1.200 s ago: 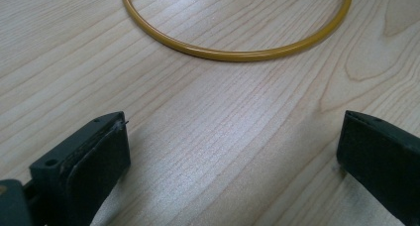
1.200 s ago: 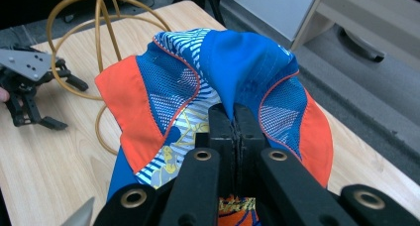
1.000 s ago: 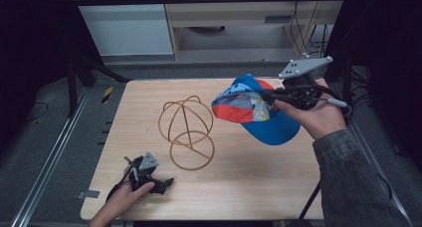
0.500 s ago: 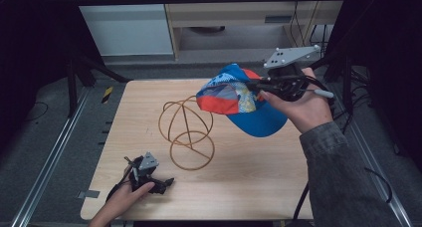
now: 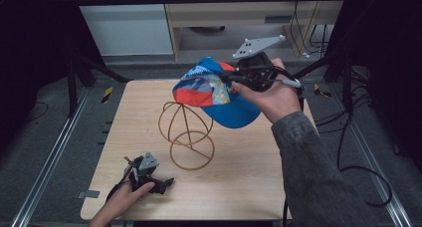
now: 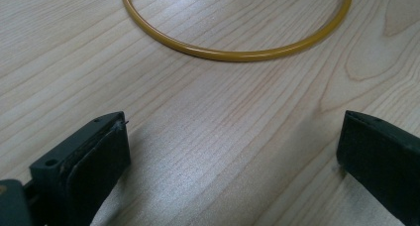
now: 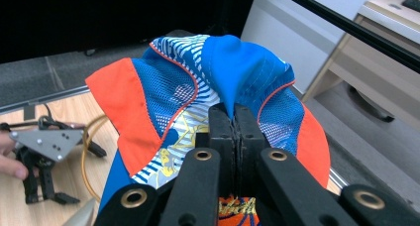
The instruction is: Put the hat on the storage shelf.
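A blue, orange and white patterned cap (image 5: 214, 90) hangs in the air over the table's middle, just above and right of a gold wire hat stand (image 5: 185, 133). My right gripper (image 5: 230, 78) is shut on the cap's crown; in the right gripper view the fabric of the cap (image 7: 218, 92) is pinched in my right gripper (image 7: 234, 112). My left gripper (image 5: 161, 182) rests on the table (image 5: 249, 172) near the front left, held by a hand. In the left gripper view it (image 6: 233, 151) stands open over bare wood, the stand's base ring (image 6: 237, 52) just ahead.
The wooden table sits between metal floor rails (image 5: 45, 162). A cabinet (image 5: 234, 18) stands beyond the far edge. Black cables (image 5: 348, 152) trail at the right. The person's right sleeve (image 5: 318, 182) crosses the table's front right corner.
My right gripper has carried the cap leftward and a little up, from the table's right side to just above the wire stand. The left gripper has stayed put.
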The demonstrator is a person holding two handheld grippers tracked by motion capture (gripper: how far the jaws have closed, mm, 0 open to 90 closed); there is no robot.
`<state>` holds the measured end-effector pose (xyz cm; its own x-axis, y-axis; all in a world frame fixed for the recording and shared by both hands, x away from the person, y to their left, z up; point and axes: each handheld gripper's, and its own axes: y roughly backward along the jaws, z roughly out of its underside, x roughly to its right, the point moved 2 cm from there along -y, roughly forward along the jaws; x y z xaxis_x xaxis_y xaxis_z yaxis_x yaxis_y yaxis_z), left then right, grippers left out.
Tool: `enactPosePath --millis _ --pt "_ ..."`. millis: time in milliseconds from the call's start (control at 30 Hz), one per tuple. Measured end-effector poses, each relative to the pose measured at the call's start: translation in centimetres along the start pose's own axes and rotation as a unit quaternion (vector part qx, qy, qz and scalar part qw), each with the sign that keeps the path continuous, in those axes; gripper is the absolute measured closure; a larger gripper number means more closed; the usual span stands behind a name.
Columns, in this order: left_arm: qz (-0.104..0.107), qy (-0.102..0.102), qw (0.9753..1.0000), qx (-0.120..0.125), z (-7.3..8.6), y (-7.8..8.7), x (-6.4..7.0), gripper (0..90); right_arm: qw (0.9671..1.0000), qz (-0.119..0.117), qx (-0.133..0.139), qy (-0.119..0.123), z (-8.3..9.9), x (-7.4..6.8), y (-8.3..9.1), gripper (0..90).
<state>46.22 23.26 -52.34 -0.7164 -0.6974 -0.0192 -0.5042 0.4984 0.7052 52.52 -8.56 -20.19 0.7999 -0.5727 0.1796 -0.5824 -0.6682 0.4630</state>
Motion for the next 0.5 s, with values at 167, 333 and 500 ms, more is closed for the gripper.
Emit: enactPosePath --millis 167,333,500 --pt "0.001 0.0 1.0 0.0 0.0 0.0 0.0 0.0 0.9999 -0.009 -0.002 0.005 -0.7 -0.6 -1.7 89.2" --pt "0.001 0.0 1.0 0.0 0.0 0.0 0.0 0.0 0.9998 -0.018 -0.006 0.005 -0.9 -1.1 -3.3 89.2" --pt "0.001 0.0 1.0 0.0 0.0 0.0 0.0 0.0 0.9995 -0.026 -0.012 0.009 -1.1 -1.5 -4.4 89.2"
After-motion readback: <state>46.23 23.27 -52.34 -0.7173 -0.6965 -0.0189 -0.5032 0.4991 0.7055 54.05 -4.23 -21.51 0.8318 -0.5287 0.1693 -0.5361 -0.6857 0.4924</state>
